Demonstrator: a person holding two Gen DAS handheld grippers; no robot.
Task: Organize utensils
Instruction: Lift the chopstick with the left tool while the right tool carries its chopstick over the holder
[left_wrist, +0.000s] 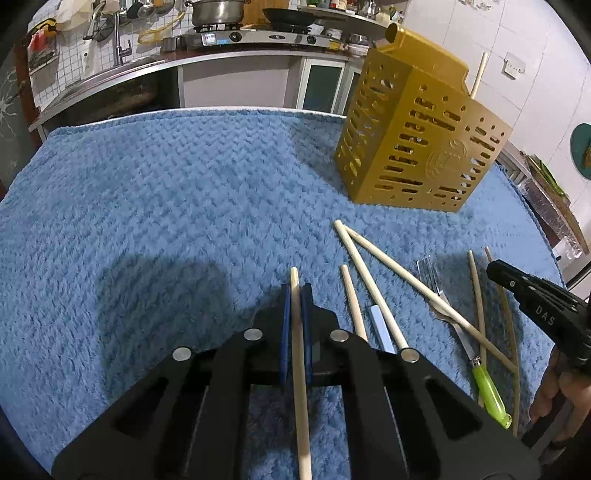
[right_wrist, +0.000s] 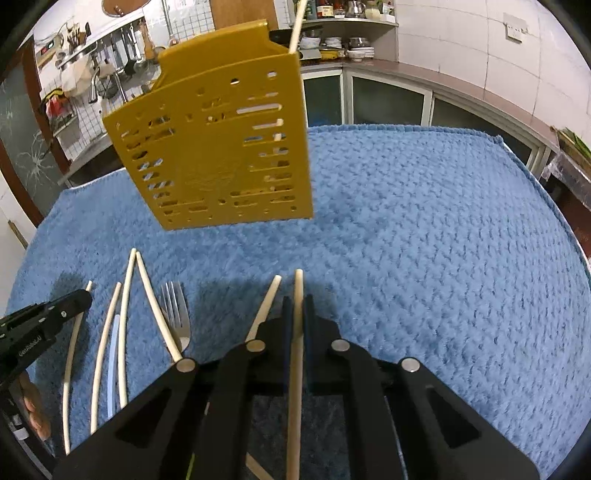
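Where claws (left_wrist: 295, 295) pinch, chopstick (left_wrist: 300, 369) middles hidden.

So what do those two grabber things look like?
Both are black plastic. The left gripper and right gripper each have two thin dark blue fingers, round silver buttons on the arms, and cut-out windows in the frame. White letters are printed on their sides.

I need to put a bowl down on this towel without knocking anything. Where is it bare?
Bare: the blue towel left of the yellow caddy, and the stretch to the caddy's right in the right wrist view. Crowded: the near strip in front of the caddy, with loose chopsticks and a fork.
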